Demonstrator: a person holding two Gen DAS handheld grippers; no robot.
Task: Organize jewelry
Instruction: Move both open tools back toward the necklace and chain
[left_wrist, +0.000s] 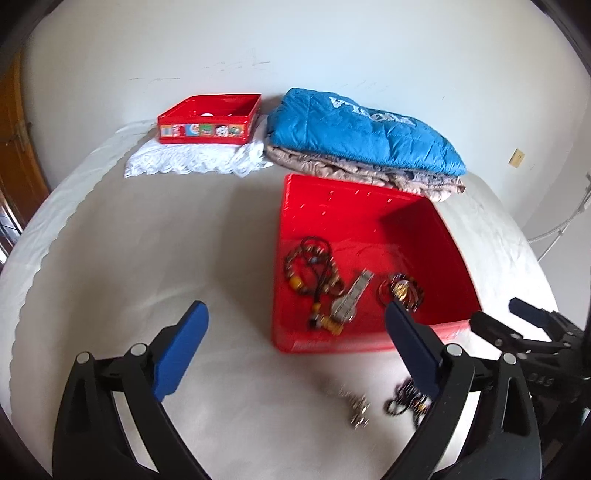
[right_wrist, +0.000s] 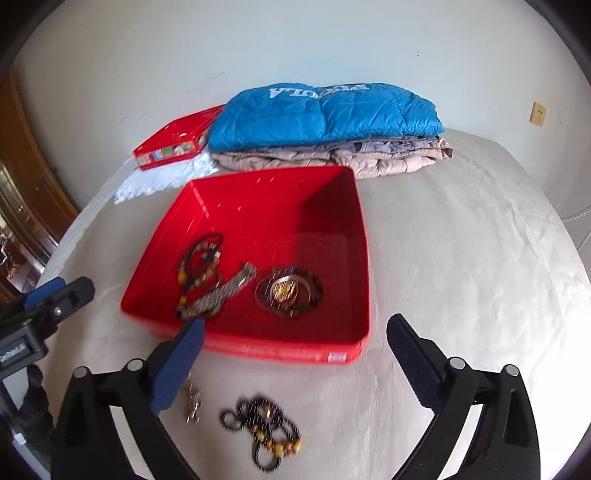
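A red square tray sits on the pale bed. It holds a beaded necklace, a silver watch and a coil of bracelets. On the bed in front of the tray lie a small silver piece and a dark beaded necklace. My left gripper is open and empty, above the bed by the tray's near left corner. My right gripper is open and empty, above the loose necklace; it also shows in the left wrist view.
A smaller red tin rests on white lace cloth at the back left. A folded blue jacket lies on a beige quilt behind the tray. A wall stands behind the bed.
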